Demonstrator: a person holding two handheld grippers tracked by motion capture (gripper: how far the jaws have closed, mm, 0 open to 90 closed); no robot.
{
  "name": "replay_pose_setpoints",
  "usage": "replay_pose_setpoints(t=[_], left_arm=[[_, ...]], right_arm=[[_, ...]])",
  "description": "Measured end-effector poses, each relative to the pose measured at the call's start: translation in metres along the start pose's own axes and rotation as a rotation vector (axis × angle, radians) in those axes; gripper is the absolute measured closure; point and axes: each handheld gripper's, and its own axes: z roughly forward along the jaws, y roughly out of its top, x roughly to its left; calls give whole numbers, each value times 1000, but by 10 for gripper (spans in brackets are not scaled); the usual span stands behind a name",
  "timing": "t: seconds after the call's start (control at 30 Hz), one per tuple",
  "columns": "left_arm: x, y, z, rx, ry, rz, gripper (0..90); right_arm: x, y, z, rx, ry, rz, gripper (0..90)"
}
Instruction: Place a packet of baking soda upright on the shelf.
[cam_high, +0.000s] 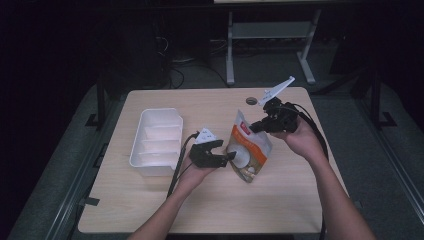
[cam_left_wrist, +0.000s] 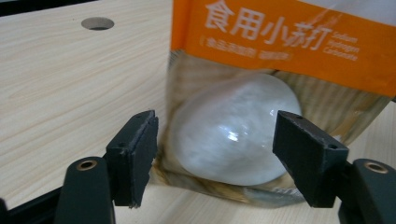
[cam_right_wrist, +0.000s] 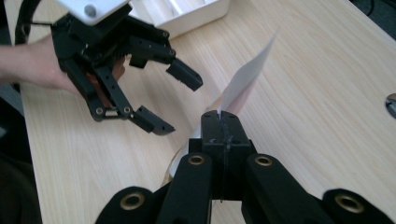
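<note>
A: Starting from the right gripper (cam_high: 256, 126): its jaws are clenched on the top edge of the pouch (cam_high: 248, 150), and in the right gripper view the thin white edge (cam_right_wrist: 245, 77) comes out from between them.

B: And the left gripper (cam_left_wrist: 215, 142)?

A: Released. Its jaws stand wide on both sides of the lower part of the pouch, where the white rounded bulge (cam_left_wrist: 231, 128) shows through the clear window. One pad is very near the pouch side, but I judge that it does not press.

B: Where is the pouch exactly?

A: Near the middle of the table (cam_high: 150, 210), held upright from its top, between the two grippers. Its bottom looks close to the tabletop; touching or not, I cannot tell.

B: How should the step be done well?

A: I think the right grip must stay firm on the seal, because the heavy content hangs below and the pouch can swing. The left hand (cam_high: 192, 175) should draw back straight, so a jaw does not catch the side.

B: Anything in the way?

A: The white tray (cam_high: 141, 145) with compartments lies to the left, just beside the left hand. A round hole (cam_high: 251, 100) is in the table behind the pouch. Both are apart from the pouch.
</note>
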Motion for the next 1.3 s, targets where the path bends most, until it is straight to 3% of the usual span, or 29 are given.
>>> replay_pose_setpoints(t=[0.13,0.2,0.23,0.47,0.67,0.93,1.0,1.13,1.3], left_arm=[[2,0,-2,-12,-16,-2,284],[3,0,-3,-24,-35,-3,284],[4,0,-4,-29,-51,0,288],[3,2,-3,-26,-149,27,327],[1,2,-2,-17,-220,54,475],[-5,2,-8,-21,-237,128,606],[-5,1,-9,-15,-244,136,701],[-6,-1,-9,2,-241,154,793],[-11,-1,-7,4,-222,180,846]], right_arm=[[12,6,-6,33,15,-76,900],[14,7,-7,38,13,-88,900],[18,9,-8,58,17,-118,900],[24,13,-8,77,45,-174,900],[30,14,-8,55,86,-201,900],[36,16,-7,48,106,-233,900],[38,16,-7,42,108,-237,900],[35,13,-6,29,103,-225,900],[23,-1,-5,-22,119,-167,897]])
